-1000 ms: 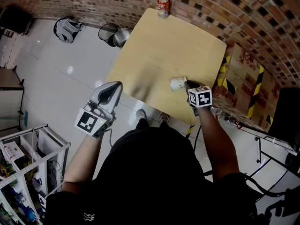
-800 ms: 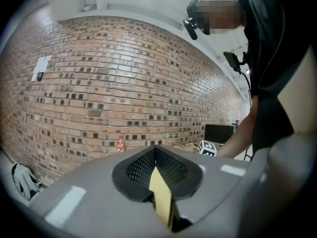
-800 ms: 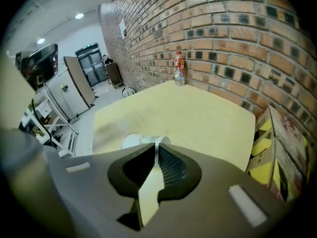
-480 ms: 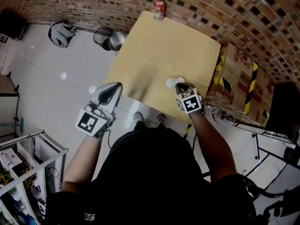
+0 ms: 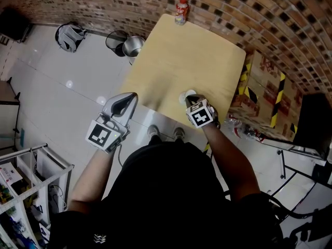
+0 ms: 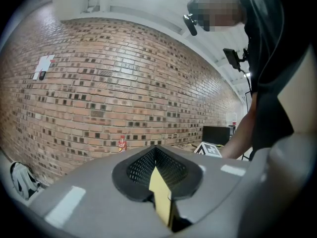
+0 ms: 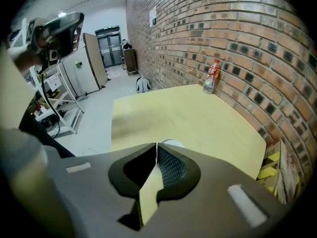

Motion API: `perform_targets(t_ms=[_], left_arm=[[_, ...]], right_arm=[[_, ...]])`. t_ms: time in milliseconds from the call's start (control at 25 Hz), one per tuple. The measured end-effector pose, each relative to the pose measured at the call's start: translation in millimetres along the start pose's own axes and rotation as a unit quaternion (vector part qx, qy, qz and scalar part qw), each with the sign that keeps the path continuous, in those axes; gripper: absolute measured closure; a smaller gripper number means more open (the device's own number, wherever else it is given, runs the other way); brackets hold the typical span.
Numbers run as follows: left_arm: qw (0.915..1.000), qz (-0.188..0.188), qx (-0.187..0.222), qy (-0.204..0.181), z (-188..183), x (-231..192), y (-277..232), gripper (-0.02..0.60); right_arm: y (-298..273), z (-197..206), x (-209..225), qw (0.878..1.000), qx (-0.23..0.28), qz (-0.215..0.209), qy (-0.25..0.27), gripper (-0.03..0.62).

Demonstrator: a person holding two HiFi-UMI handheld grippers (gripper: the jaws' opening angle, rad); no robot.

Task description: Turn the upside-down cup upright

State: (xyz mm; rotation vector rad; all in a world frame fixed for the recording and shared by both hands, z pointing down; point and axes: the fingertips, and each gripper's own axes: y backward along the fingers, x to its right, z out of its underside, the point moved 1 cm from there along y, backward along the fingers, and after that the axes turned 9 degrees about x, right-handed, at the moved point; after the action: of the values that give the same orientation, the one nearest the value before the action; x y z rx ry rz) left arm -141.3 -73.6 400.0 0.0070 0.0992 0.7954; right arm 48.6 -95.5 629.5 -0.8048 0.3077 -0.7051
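A small white cup [image 5: 187, 94] is at the near edge of the light wooden table [image 5: 181, 56]. My right gripper [image 5: 191, 98] comes at it from the near side, pointing steeply down. In the right gripper view the jaws meet at their tips, and the cup's [image 7: 171, 143] white rim shows just beyond them, so my right gripper [image 7: 156, 145] looks shut on the cup's wall. Most of the cup is hidden behind the jaws. My left gripper [image 5: 132, 95] hangs over the floor left of the table. In its own view the left gripper [image 6: 156, 148] is shut and holds nothing.
A red-labelled bottle [image 5: 181, 10] stands at the table's far edge against the brick wall. Two bins [image 5: 127, 41] and a backpack [image 5: 72, 34] sit on the floor to the left. Cardboard boxes [image 5: 264, 82] are to the right, and a white rack [image 5: 31, 180] is at lower left.
My right gripper has moved left along the table's near edge and rolled, taking the cup with it. The cup lay sideways before and now shows as a small round shape. The left gripper stayed put.
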Motion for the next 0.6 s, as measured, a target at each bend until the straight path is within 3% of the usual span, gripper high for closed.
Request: perform_targets(t_ms=[200,360,480,600], left_arm=[[1.0000,-0.007,0.004,-0.002,-3.6,-6.7,6.8,0.581],[0.9999,-0.010,0.002,0.003,-0.8,-11.1,11.2,0.581],[1.0000,-0.008,0.001,0.004,0.8,-11.7,8.8,0.581],[1.0000,-0.005,0.003,0.003,-0.8,-10.5,3.5,0.581]], right_arm=[[-1.1,-8.2,-9.3,1.000,0.012,-0.012,-0.005,0.502],[10.3,-16.5,12.8,0.998,0.048,0.027,-0.036,0.503],[15.6,-5.9,33.7,0.994,0.046,0.045,-0.088,0.507],[17.6,9.5,43.8,0.982,0.041,0.034,-0.179,0.510]])
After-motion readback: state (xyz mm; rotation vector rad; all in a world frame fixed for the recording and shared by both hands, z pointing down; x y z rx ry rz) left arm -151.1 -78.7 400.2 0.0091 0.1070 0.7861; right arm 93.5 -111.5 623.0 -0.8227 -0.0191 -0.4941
